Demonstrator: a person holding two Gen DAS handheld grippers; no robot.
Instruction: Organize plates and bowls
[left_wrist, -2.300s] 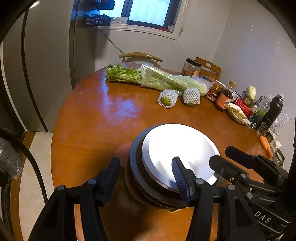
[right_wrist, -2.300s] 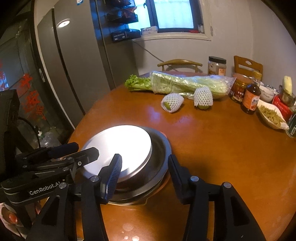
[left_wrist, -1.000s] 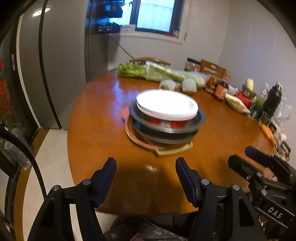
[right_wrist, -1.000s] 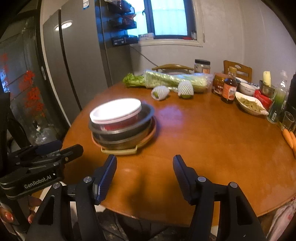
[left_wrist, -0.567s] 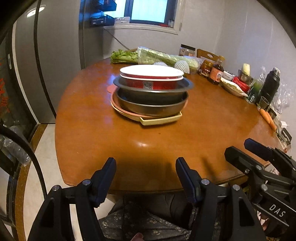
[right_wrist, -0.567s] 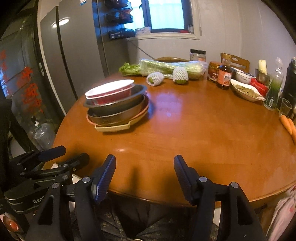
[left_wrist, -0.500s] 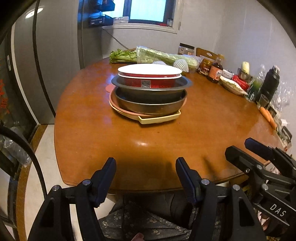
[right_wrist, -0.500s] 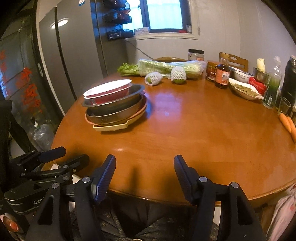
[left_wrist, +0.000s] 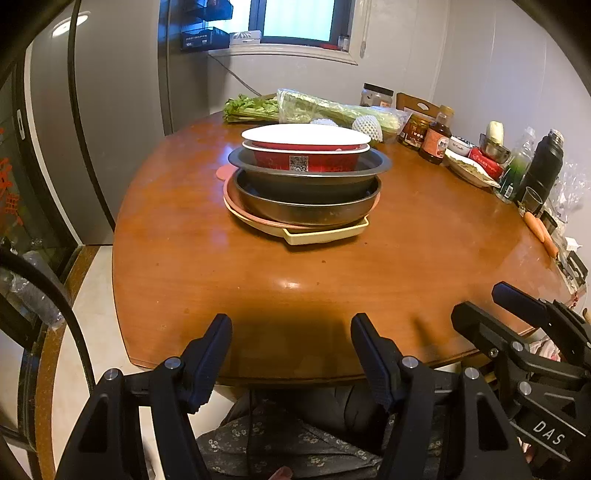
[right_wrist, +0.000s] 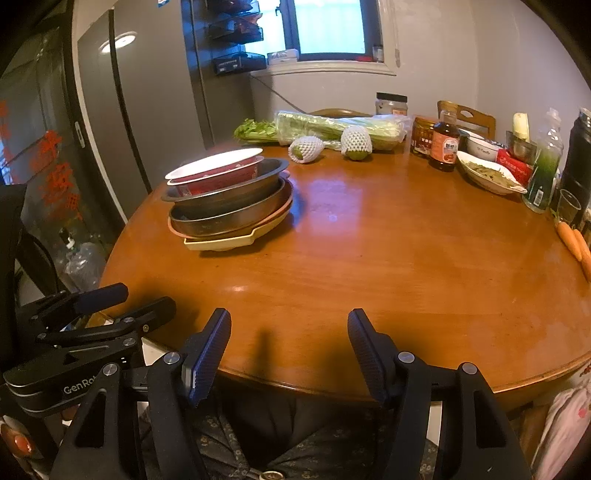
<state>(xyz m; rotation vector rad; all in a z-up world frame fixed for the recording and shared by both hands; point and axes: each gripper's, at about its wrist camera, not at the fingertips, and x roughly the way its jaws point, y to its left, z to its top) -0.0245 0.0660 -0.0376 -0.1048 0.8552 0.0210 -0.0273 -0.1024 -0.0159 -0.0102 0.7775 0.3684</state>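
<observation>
Both cameras sit low at the near rim of the round brown wooden worktop, looking down across it toward the window wall. The left view faces the nested stack of metal pans and red-and-white bowls head-on; the right view has that stack off to its left.

The desk is orange-brown wood. The top plate is white, the bowl under it is red, the two pans are grey metal, and the tray is cream. The carrots are orange. Each gripper is black with blue pads.
</observation>
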